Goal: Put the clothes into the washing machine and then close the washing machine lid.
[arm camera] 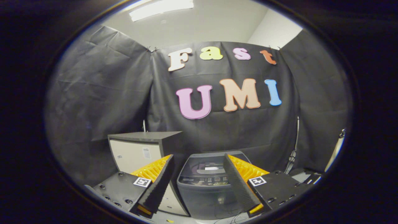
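1. Gripper point(197, 169): two wedge-shaped fingers, spread wide and released, with nothing between the ribbed pads point(160, 183). Each finger has a ridged, corrugated outer face and sits on a flat plate with round screw heads and a small square printed marker.
2. Washer point(205, 186): a small top-loading machine, seen just ahead of the fingers and framed in the gap between them. The body is smooth grey plastic with rounded corners; a band of small buttons runs across the front edge of its top.
3. Lid point(211, 161): a dark, glossy, translucent panel lying flat and closed on the washer's top. A pinkish patch shows through it; what it is cannot be told.
4. Cabinet point(140, 149): a box-shaped unit just beside the washer, behind the left finger. It has a dark matte top slab, a pale flat front and a small label on that front.
5. Wall point(102, 102): black cloth, creased and hung in panels, behind both units.
6. Ceiling point(217, 21): plain and pale, with a long rectangular light point(161, 8).
7. Cables point(292, 155): thin, hanging by the cloth beyond the right finger.
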`<action>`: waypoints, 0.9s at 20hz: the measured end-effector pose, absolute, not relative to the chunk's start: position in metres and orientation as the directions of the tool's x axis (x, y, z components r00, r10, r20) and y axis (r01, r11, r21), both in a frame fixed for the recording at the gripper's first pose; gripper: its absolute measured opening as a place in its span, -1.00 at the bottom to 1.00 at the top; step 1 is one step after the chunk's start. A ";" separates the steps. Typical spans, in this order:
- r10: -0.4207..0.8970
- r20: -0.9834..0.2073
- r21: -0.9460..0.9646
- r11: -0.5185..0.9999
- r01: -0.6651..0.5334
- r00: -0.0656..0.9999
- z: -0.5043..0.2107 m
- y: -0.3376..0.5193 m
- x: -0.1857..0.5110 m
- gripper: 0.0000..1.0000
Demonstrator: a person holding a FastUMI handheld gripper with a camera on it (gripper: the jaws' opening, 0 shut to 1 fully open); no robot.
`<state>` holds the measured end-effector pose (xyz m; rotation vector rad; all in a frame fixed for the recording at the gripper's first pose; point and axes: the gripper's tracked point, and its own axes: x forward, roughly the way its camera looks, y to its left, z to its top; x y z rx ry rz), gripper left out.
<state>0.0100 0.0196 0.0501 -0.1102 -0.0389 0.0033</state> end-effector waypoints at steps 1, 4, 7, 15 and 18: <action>0.008 0.038 -0.129 0.992 -0.004 0.999 0.047 0.021 0.007 0.96; 0.051 0.020 -0.141 0.989 -0.048 0.999 0.037 0.035 0.009 0.96; 0.056 0.016 -0.156 0.986 -0.053 0.998 0.033 0.034 0.006 0.96; 0.039 0.014 -0.143 0.989 -0.037 0.999 0.029 0.016 0.006 0.97; 0.033 0.014 -0.145 0.989 -0.031 0.999 0.028 0.011 0.007 0.97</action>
